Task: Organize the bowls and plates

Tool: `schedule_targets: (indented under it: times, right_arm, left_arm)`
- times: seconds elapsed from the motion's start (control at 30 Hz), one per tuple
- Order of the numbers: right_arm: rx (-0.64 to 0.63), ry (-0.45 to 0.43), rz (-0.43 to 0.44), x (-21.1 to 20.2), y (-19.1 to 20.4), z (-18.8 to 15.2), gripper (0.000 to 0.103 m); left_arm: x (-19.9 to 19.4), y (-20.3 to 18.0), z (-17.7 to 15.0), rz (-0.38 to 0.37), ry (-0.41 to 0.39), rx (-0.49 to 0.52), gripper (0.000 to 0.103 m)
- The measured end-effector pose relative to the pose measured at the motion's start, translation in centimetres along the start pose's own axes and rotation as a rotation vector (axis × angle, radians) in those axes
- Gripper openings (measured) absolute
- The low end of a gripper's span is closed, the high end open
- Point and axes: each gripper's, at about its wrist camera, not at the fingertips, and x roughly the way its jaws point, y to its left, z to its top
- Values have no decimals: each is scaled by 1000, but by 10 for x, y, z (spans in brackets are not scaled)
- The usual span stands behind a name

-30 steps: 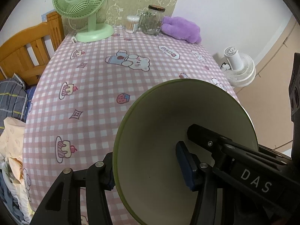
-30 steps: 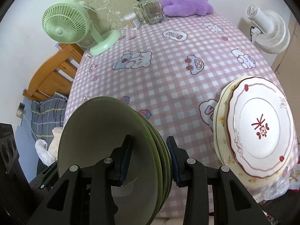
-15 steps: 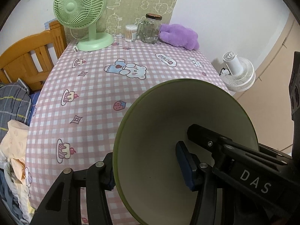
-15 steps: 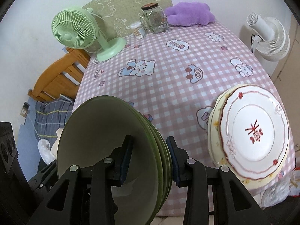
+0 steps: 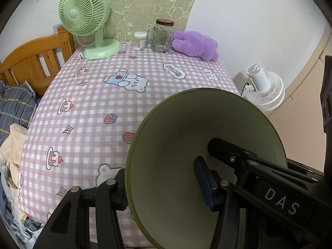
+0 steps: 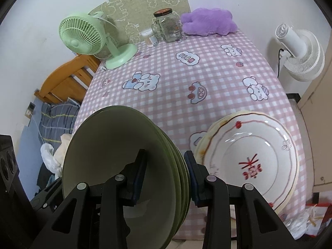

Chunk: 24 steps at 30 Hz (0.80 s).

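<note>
Several nested olive-green bowls [image 6: 124, 166]

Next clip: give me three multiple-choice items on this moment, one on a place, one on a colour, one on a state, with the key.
1. Where is the stack of white plates?
A. Near table edge, right of the held bowls
B. Beside the jar
C. On the bed

2. What colour is the desk fan at the table's far end?
A. White
B. Pale green
C. Purple

3. How is the stack of green bowls held?
A. Lying free on the cloth
B. By one gripper
C. By both grippers on its rims

Key: 1 A, the right wrist view shows it there. 2 B, both views. 3 C, the left gripper and right gripper each straddle the rims.
</note>
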Motion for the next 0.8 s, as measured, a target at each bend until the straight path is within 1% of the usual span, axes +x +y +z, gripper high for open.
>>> schedule_targets:
  times: [0.3, 0.8]
  right_arm:
    - [-10, 5, 18, -11, -30, 6, 40]
    - [-23, 12, 3, -25, -92, 14, 40]
  left_arm:
    - [4, -32, -1, 22, -7, -4, 53]
    - [27, -92, -1, 17, -4, -19, 53]
